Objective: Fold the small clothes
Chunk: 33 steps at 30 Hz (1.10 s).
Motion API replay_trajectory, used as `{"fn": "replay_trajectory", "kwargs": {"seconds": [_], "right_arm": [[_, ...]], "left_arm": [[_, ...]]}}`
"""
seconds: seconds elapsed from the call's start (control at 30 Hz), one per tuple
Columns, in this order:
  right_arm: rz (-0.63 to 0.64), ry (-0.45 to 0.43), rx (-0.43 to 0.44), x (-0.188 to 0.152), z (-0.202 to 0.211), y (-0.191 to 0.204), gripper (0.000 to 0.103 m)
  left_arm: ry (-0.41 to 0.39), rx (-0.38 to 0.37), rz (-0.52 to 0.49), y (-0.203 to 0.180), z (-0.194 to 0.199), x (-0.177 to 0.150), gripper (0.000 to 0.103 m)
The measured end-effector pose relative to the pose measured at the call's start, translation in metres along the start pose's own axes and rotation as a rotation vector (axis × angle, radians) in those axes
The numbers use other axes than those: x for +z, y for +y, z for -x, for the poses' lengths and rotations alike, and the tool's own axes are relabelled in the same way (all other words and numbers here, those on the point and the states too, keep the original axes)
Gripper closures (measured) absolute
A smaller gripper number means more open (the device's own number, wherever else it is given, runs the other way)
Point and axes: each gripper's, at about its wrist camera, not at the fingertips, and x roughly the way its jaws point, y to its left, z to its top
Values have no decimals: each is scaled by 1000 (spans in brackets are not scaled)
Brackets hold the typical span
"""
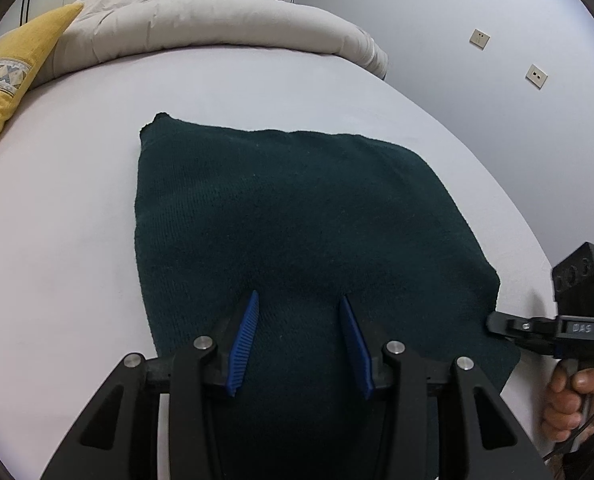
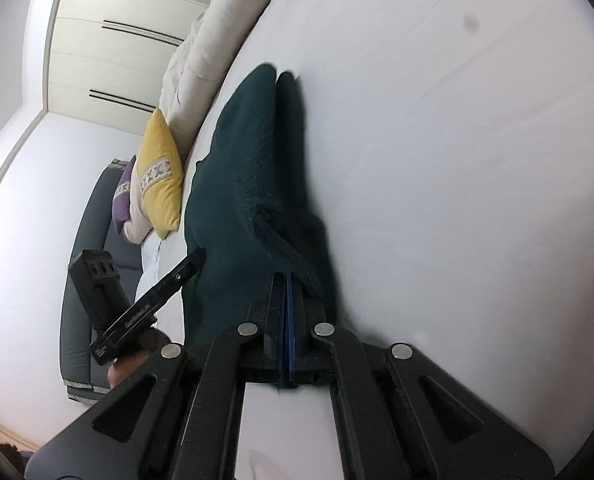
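A dark green knitted garment (image 1: 289, 216) lies folded flat on the white bed. My left gripper (image 1: 299, 300) is open, its blue fingers spread just above the garment's near edge, holding nothing. My right gripper (image 2: 287, 280) is shut on the garment's right edge (image 2: 293, 252) and lifts a fold of it slightly. In the left wrist view the right gripper (image 1: 497, 322) shows at the garment's right edge. In the right wrist view the garment (image 2: 249, 168) stretches away and the left gripper (image 2: 195, 258) touches its left side.
The white bed sheet (image 1: 77, 208) surrounds the garment. A rolled beige duvet (image 1: 217, 16) lies at the bed's far end, a yellow cushion (image 1: 5, 80) at far left. A grey sofa (image 2: 93, 240) and a white wardrobe (image 2: 117, 48) stand beyond the bed.
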Motion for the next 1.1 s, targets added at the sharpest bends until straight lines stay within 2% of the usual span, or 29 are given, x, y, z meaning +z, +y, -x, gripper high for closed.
{"fn": "replay_trajectory", "kwargs": {"seconds": [0.03, 0.07, 0.1, 0.13, 0.2, 0.23, 0.27, 0.3, 0.37, 0.4, 0.5, 0.53, 0.57, 0.67, 0.73, 0.8, 0.83, 0.87, 0.93, 1.0, 1.07, 1.1], "right_arm": [[14, -15, -63, 0, 9, 6, 92], [33, -33, -153, 3, 19, 15, 91], [49, -43, -180, 6, 24, 22, 91], [73, -52, -159, 13, 31, 31, 87], [114, -65, -109, 24, 32, 55, 62], [144, -76, -87, 30, 28, 70, 38], [172, -79, -57, 35, 22, 82, 34], [198, -62, -12, 41, 10, 96, 34], [192, 29, 96, 60, -22, 111, 34], [169, 68, 114, 70, -41, 113, 34], [93, 135, 34, 93, -90, 105, 35], [73, 137, -1, 102, -106, 108, 38], [57, 133, 2, 110, -115, 103, 40], [2, 79, 46, 134, -115, 89, 43], [-15, 27, 19, 144, -112, 80, 47], [-66, 6, 39, 153, -113, 66, 59], [-84, -1, 47, 152, -117, 60, 71], [-91, -6, 49, 146, -108, 49, 76], [-124, -28, 74, 139, -110, 48, 76], [-142, -64, 42, 134, -87, 34, 73], [-145, -98, -6, 120, -65, 39, 59], [-136, -107, 10, 114, -50, 40, 57]], "left_arm": [[-4, -5, 4, 1, 2, 0, 57], [-9, -12, 14, 2, 5, -1, 57], [-10, -28, 32, 5, 9, 1, 58], [-8, -35, 48, 7, 14, 3, 59], [-28, -49, 86, 11, 31, 11, 65], [-66, -56, 92, 12, 42, 18, 65], [-91, -60, 90, 13, 47, 25, 65], [-98, -67, 93, 15, 49, 31, 65], [-90, -122, 119, 24, 41, 49, 65], [-80, -128, 127, 27, 34, 55, 65], [13, -104, 158, 41, -4, 61, 65], [35, -90, 145, 43, -17, 60, 65], [34, -81, 136, 44, -23, 59, 64], [43, -110, 178, 52, -32, 62, 63], [55, -100, 171, 50, -36, 62, 63], [60, -88, 160, 48, -38, 63, 63], [60, -87, 155, 48, -40, 63, 63], [59, -96, 158, 51, -41, 63, 63], [63, -134, 189, 58, -39, 61, 63], [63, -169, 237, 65, -28, 59, 63], [52, -151, 249, 66, -13, 57, 67], [37, -142, 246, 63, -1, 55, 69]]}}
